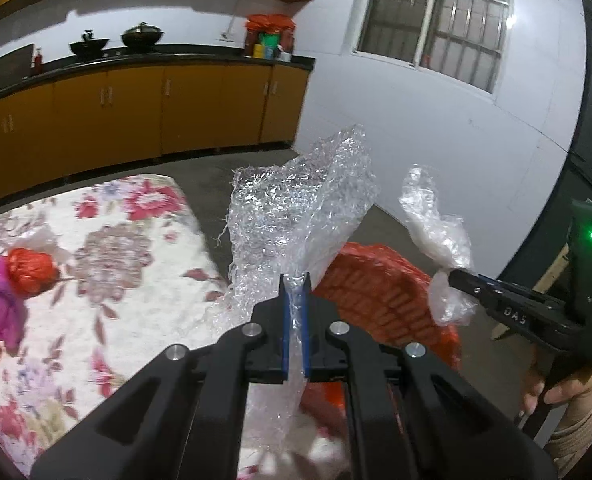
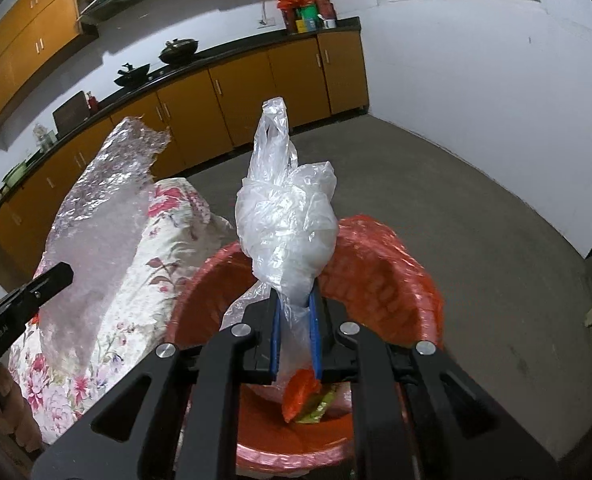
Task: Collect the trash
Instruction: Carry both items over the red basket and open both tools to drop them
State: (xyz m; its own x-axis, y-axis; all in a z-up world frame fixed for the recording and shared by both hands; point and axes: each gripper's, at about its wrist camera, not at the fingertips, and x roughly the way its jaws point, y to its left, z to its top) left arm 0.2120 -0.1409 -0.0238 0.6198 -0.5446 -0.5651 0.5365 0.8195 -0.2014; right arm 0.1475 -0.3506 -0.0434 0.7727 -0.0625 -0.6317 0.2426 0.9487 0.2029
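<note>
Both tongs (image 1: 294,280) (image 2: 294,304) pinch plastic above bin rim (image 2: 376,240), floor (image 2: 476,240) beyond.

2 tongs (image 1: 294,280), 1 bubble wrap sheet (image 1: 296,200), 1 clear bag (image 2: 285,216), 1 red basket (image 2: 376,276), 2 woks (image 1: 141,35).

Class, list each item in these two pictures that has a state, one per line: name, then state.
Left gripper: shut on clear bubble wrap sheet.
Right gripper: shut on crumpled clear plastic bag.
Red lined basket: holds scraps.
Red and purple wads: lying on floral cloth.
</note>
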